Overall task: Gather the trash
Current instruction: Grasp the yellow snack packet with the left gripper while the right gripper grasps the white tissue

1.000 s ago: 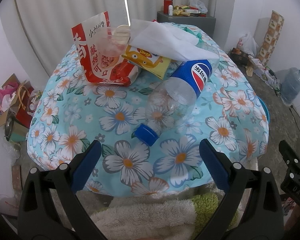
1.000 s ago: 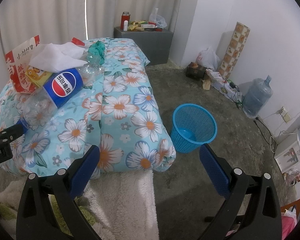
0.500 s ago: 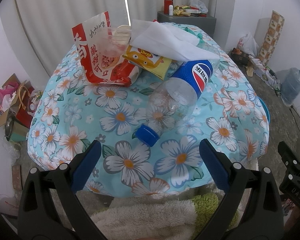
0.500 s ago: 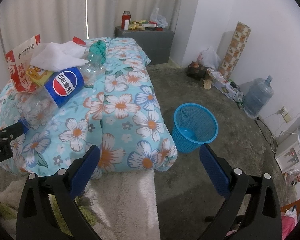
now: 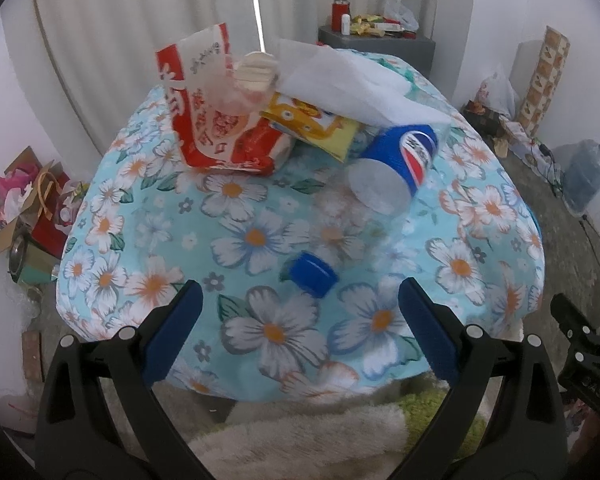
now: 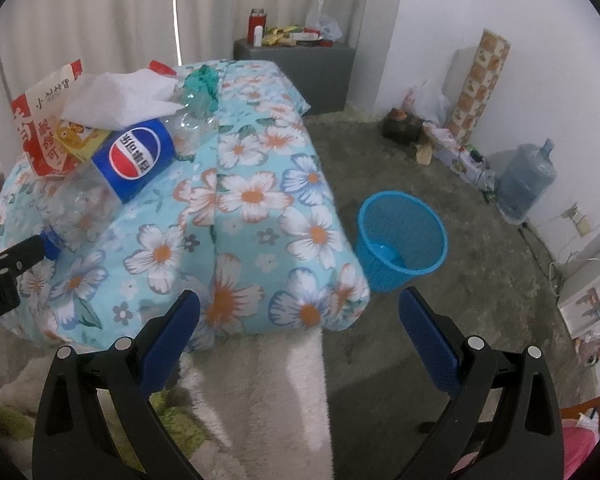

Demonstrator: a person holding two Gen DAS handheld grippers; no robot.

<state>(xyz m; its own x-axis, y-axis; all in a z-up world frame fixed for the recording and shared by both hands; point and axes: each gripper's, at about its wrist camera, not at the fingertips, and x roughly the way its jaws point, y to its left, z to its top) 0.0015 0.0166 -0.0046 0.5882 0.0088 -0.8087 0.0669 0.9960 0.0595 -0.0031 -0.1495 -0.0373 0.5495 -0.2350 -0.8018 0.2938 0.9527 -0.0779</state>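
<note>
- Left gripper (image 5: 300,312) spread wide and empty, lined up on the blue-capped plastic bottle (image 5: 364,204) lying on the floral quilt (image 5: 148,216)
- Right gripper (image 6: 300,320) also gaping, holding nothing
- Blue basket (image 6: 400,240) on the floor looks empty (so basically nothing collected yet); snack bags (image 5: 220,132) and tissue (image 5: 348,84) left too

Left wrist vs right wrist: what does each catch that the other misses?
Left wrist only: the boxes and bags on the floor by the left wall, and the bottle's cap in full.

Right wrist only: the blue basket in full on the floor, and a white appliance by the wall.

Both: the quilt, Pepsi bottle, red bag, yellow wrapper, tissue and water jug. Both grippers are open.
</note>
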